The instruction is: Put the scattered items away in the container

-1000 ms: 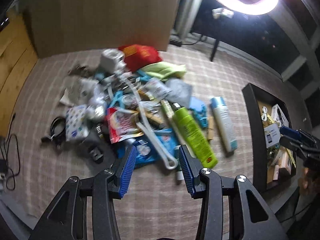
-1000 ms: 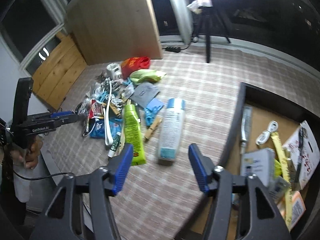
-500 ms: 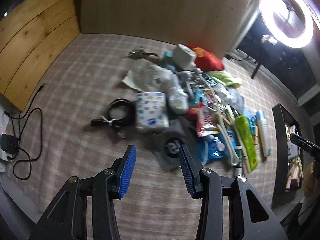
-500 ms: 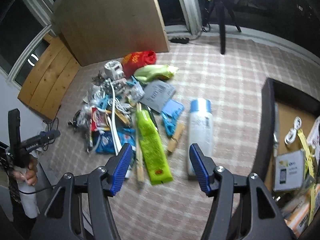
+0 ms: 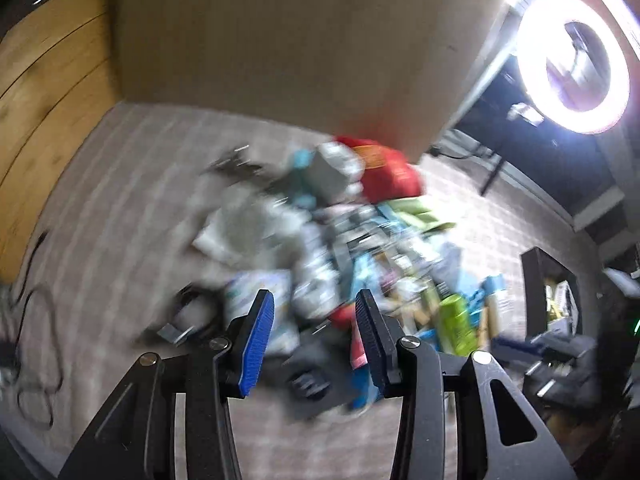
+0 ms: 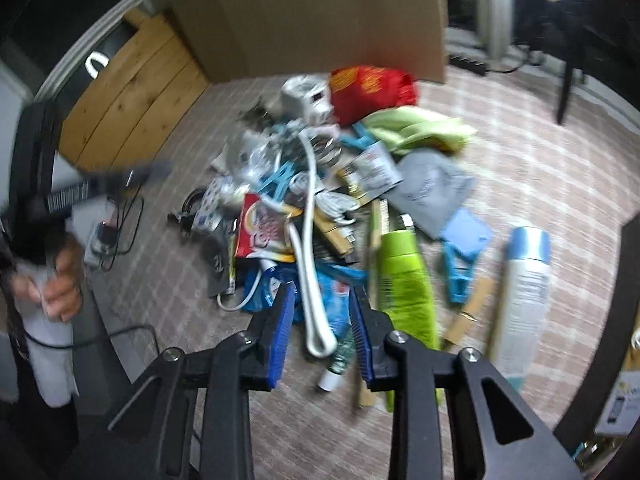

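Right gripper (image 6: pixel 322 322) jaws apart, nothing clamped, hanging over the pile's near edge at lower centre of the right wrist view. White looped strap (image 6: pixel 310 248) runs down mid-frame, its closed loop lying between the two blue pads (contact unclear, blurry). Likely light, semi-stiff plastic, a bit slick; best pinched across the loop end or the shaft just above it, not mid-length where it may drag neighbours. Green tube (image 6: pixel 404 280) just right of the gripper: soft, squeezable, take it across the body. Blue-capped bottle (image 6: pixel 522 288) further right, rigid and round, could roll. Container (image 6: pixel 624 300) at the right edge. Left gripper (image 5: pixel 314 336) also apart and empty, low centre in the left wrist view, pile (image 5: pixel 320 240) beyond it, heavily smeared
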`<move>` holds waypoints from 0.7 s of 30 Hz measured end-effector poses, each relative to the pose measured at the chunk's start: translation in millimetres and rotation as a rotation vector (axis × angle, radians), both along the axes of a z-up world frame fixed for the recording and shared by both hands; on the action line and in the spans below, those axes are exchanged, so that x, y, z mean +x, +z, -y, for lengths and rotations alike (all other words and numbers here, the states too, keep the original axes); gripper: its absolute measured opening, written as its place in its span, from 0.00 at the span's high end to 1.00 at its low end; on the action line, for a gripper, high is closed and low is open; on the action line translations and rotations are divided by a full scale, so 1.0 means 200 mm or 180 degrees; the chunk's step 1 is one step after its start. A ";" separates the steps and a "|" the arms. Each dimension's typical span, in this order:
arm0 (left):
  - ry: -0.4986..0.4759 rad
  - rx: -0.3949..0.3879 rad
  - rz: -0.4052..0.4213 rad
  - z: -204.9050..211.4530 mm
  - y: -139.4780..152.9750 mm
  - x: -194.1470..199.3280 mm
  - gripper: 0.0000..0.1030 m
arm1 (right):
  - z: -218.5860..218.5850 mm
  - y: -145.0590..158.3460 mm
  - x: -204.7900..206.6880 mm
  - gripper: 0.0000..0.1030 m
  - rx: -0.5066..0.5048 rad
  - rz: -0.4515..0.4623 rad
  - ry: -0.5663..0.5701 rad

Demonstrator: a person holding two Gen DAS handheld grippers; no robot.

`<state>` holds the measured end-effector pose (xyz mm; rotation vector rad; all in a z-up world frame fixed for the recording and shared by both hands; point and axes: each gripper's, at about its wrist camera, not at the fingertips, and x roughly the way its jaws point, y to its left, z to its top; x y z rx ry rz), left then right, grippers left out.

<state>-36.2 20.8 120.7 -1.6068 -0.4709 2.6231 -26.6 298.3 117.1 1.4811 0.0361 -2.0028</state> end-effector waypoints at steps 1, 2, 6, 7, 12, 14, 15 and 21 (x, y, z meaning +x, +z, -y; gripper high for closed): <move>-0.0074 0.0057 0.0027 -0.05 0.00 -0.05 0.62 | 0.03 -0.03 0.00 0.73 0.0005 0.0048 0.0053; -0.0187 0.0131 0.0084 -0.11 -0.02 -0.13 0.62 | 0.04 -0.06 0.00 0.73 0.0002 0.0086 0.0089; -0.0421 -0.0013 0.0362 -0.34 -0.15 -0.32 0.64 | 0.09 -0.16 0.01 0.73 0.0033 0.0192 0.0240; -0.0453 -0.0034 0.0435 -0.37 -0.18 -0.34 0.64 | 0.10 -0.18 0.01 0.73 0.0031 0.0215 0.0274; -0.0454 -0.0075 0.0701 -0.44 -0.32 -0.43 0.64 | 0.15 -0.24 0.01 0.73 0.0048 0.0246 0.0469; -0.0462 -0.0118 0.0759 -0.45 -0.36 -0.46 0.64 | 0.16 -0.25 0.00 0.73 0.0013 0.0289 0.0511; -0.0440 -0.0151 0.0778 -0.46 -0.38 -0.48 0.64 | 0.16 -0.26 0.00 0.73 0.0026 0.0283 0.0513; -0.0408 -0.0135 0.0811 -0.47 -0.41 -0.51 0.64 | 0.15 -0.30 -0.02 0.73 0.0053 0.0289 0.0508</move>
